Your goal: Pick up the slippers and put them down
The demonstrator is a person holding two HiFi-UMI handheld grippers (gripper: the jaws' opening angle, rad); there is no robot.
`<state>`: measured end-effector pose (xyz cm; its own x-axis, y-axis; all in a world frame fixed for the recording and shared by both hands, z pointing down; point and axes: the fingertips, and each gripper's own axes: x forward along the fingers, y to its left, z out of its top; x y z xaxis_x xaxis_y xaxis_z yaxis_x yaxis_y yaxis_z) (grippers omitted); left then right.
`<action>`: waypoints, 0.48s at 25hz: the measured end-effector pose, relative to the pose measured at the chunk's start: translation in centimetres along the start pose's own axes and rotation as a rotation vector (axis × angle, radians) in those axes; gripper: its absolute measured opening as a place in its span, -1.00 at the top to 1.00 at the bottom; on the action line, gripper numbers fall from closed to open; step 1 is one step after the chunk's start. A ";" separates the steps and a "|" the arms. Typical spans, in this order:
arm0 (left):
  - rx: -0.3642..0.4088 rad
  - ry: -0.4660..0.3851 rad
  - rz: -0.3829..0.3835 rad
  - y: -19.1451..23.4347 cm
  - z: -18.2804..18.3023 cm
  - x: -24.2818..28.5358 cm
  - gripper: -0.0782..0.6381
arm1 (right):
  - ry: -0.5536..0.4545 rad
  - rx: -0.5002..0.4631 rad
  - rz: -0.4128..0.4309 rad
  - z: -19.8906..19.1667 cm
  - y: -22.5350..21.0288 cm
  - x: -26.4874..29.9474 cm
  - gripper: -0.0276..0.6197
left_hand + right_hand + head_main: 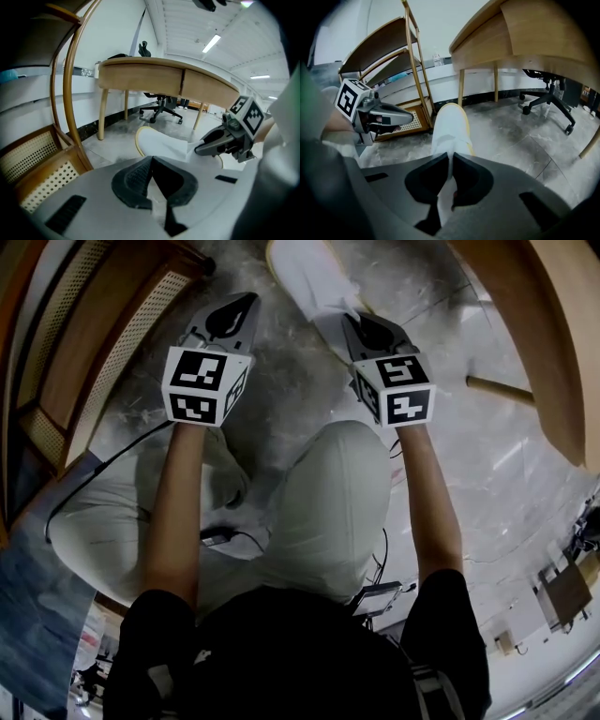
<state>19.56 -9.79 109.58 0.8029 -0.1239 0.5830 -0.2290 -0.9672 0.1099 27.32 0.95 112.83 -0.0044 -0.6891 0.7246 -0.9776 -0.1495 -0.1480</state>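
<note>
A white slipper (309,282) with a yellow sole edge hangs over the grey marble floor, toe pointing away. My right gripper (361,320) is shut on its heel end. In the right gripper view the slipper (449,129) runs forward from between the closed jaws of the right gripper (451,157). My left gripper (234,310) is level with it on the left, shut, with nothing between its jaws. From the left gripper view, the left gripper (152,159) has its pads touching, and the slipper (161,143) shows to the right, pinched by the right gripper (201,149). I see only one slipper.
A curved wooden desk (553,334) stands to the right, one leg (502,388) near the right gripper. A wooden rack with cane panels (103,324) is at the left. An office chair (548,101) sits under the desk. The person's knees (328,493) are below the grippers.
</note>
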 end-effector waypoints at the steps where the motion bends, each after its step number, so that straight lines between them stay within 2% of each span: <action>1: -0.003 0.005 -0.005 -0.1 -0.5 0.2 0.77 | 0.002 0.005 -0.001 -0.5 -0.1 0.3 0.88; 12: 0.019 0.066 -0.040 -1.5 -4.9 2.2 0.77 | 0.067 0.069 0.008 -6.3 -0.7 3.8 0.88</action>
<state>18.94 -7.49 114.66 0.7733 -0.0711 0.6300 -0.1866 -0.9752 0.1190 26.69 2.90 119.93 -0.0286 -0.6419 0.7662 -0.9608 -0.1938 -0.1982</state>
